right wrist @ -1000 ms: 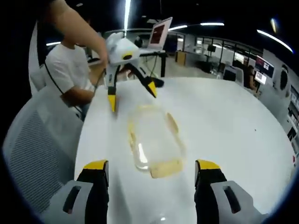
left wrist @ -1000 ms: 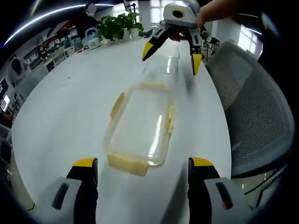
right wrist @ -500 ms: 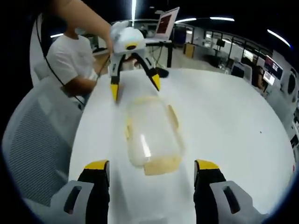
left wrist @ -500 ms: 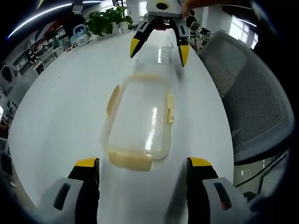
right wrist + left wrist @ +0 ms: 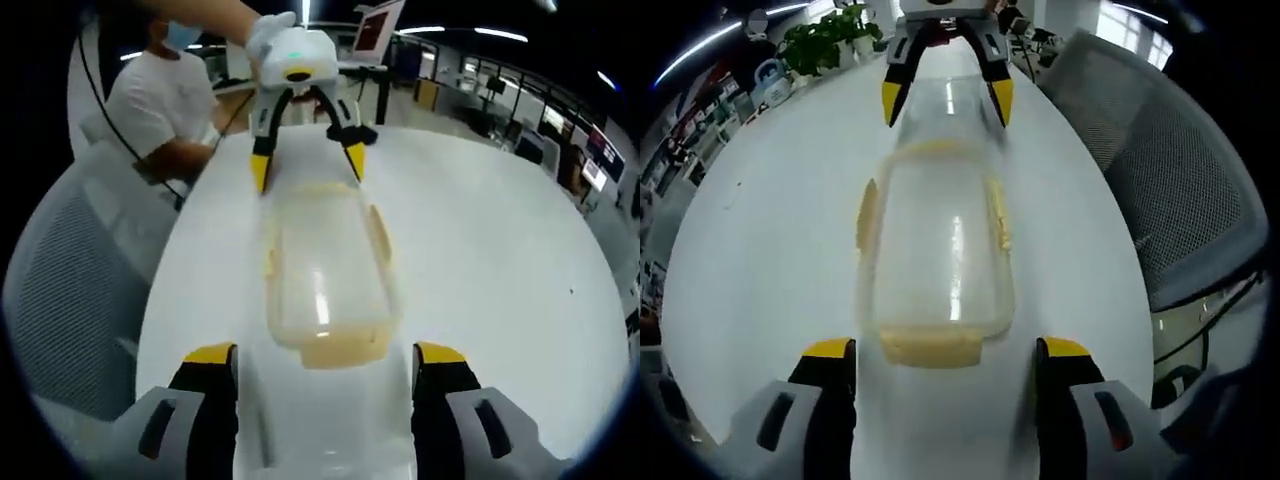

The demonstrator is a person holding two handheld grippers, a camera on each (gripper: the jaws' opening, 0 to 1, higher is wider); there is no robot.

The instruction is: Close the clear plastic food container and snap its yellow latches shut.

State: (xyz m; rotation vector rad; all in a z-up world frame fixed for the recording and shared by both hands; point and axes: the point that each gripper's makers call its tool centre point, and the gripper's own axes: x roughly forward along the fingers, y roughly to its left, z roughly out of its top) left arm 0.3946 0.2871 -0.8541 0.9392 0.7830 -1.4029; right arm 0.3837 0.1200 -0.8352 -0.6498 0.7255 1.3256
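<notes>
A clear plastic food container (image 5: 935, 240) lies lengthwise on the white table (image 5: 760, 250), its lid resting on top. Yellow latches stick out from it: one at the near end (image 5: 933, 348) and one on each long side (image 5: 997, 212). My left gripper (image 5: 945, 352) stands open, its jaws either side of the near end, apart from it. At the far end my right gripper (image 5: 947, 100) is open too. In the right gripper view the container (image 5: 325, 270) lies between my right gripper (image 5: 325, 355) and my left gripper (image 5: 307, 165), with a latch (image 5: 345, 350) close to me.
A grey mesh office chair (image 5: 1160, 180) stands at the table's edge, also seen as a chair (image 5: 70, 290) in the right gripper view. Potted plants (image 5: 825, 40) sit at the table's far end. A person in a white shirt (image 5: 160, 100) sits near a laptop (image 5: 375, 30).
Both grippers have swung into line with the container's long axis, one at each end, and come a little closer to it. The container itself looks unmoved. Both stay open.
</notes>
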